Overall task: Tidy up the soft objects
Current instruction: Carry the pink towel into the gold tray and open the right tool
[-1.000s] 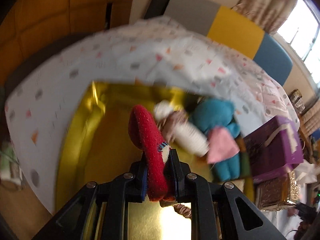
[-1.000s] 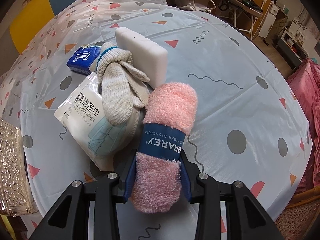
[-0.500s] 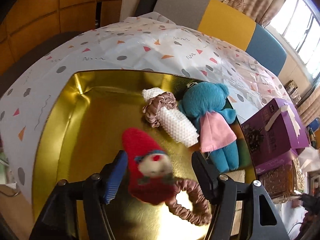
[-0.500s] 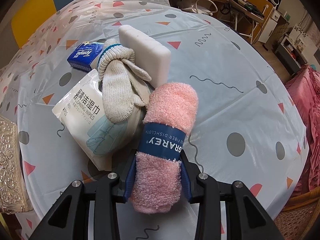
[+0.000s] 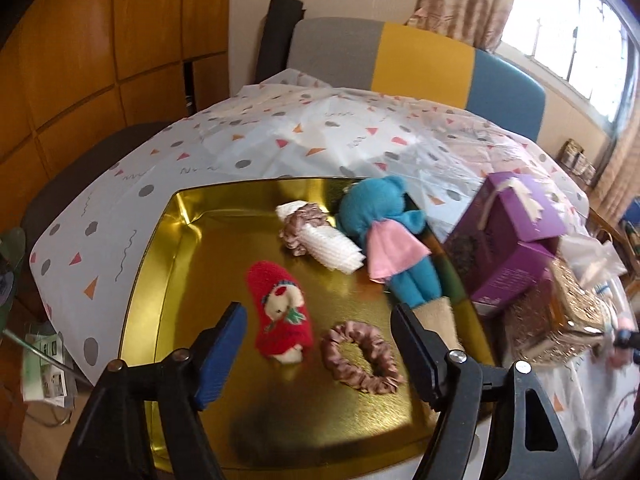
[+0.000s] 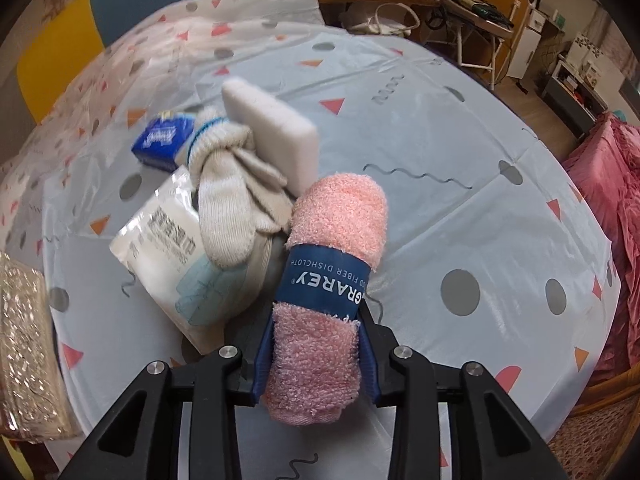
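Pink dishcloth [image 6: 324,300] in right hand-held gripper [image 6: 316,344]

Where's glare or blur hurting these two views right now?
Left wrist: the window is blown out, the gold tray throws bright reflections, and the right edge smears. Right wrist: light is even, the towel is sharp, and the glove and sponge are slightly soft.
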The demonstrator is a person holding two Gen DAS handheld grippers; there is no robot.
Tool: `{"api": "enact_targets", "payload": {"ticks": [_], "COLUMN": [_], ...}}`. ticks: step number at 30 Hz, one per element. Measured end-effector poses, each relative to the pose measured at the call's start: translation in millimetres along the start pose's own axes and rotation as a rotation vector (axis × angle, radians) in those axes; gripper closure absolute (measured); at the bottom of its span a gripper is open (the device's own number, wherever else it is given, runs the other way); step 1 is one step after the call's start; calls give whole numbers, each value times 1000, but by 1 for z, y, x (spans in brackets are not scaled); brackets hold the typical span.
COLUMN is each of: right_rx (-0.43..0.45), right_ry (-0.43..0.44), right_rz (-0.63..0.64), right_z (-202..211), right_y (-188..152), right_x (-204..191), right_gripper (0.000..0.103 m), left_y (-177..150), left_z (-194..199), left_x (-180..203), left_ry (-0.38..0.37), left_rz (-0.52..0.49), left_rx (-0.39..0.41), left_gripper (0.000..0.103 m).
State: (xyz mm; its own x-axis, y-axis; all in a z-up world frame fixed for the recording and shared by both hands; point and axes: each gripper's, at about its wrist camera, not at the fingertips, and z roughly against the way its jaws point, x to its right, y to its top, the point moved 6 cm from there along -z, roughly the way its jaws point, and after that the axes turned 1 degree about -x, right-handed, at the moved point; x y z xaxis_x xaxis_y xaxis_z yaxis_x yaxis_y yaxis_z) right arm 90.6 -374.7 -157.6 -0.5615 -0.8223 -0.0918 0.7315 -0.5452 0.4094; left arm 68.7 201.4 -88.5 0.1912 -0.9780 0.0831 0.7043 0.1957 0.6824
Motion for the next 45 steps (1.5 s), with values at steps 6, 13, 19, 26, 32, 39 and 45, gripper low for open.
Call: {"api": "enact_targets", "payload": {"ticks": [6,13,19,26,32,39,45], "right_rx": [159,323,393,207,13,-94,-42], "right_ry": [83,223,470,693,613,559,611], "right_rz": [40,236,566,989,1103,1066,1033], "right_z": [34,116,198,204,120,71,94], "right_y": [18,42,-1,-133,-208,-230,-223], "right_x": [-15,-104,-240,-380,-442,-455,-442], "right_gripper": [67,67,67,67,67,61,59], "left_y": [-3,-8,-8,-12,-18,-23,-22], "left_z": [14,11,13,16,18,14,16], "left_x": [9,-1,-24,-58,-76,-80,-71], "left_ry": [-26,-23,8,56,68,64,59], "left_rz": [-49,-12,39,112,153,170,142], "left_rx": [17,3,15,20,16,2,11], "left_gripper": [23,23,23,23,23,23,23]}}
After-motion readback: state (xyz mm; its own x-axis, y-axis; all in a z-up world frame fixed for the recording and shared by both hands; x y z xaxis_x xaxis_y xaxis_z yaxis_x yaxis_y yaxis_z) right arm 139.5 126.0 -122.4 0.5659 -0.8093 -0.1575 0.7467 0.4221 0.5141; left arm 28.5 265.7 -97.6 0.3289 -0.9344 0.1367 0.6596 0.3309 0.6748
